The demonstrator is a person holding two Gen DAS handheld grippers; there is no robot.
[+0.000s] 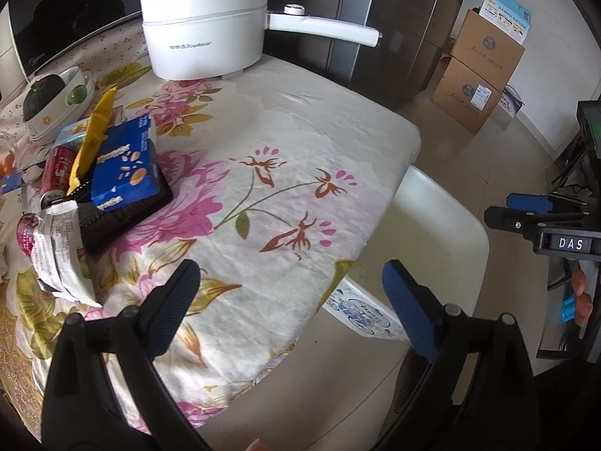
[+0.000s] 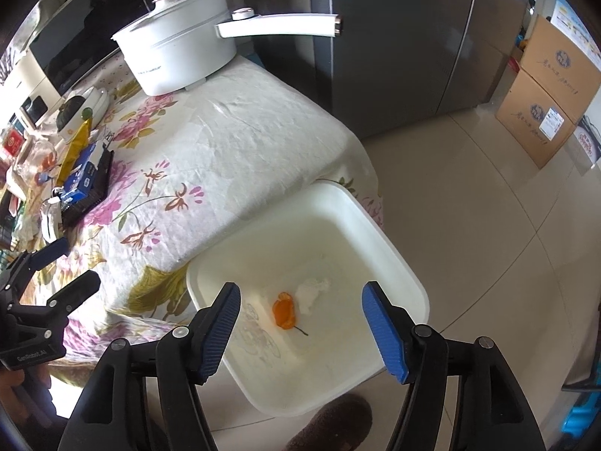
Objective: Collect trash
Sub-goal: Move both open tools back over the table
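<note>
Gleaming square white plastic bin [image 2: 394,263]

White cooking pot [image 1: 204,26], cardboard boxes [image 1: 477,75]

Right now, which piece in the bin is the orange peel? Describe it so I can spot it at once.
Find the white bin on the floor against the corner of the floral-clothed table. On its floor, below the right gripper, lies the orange peel. It is the only orange thing there, beside a white crumpled tissue.
</note>
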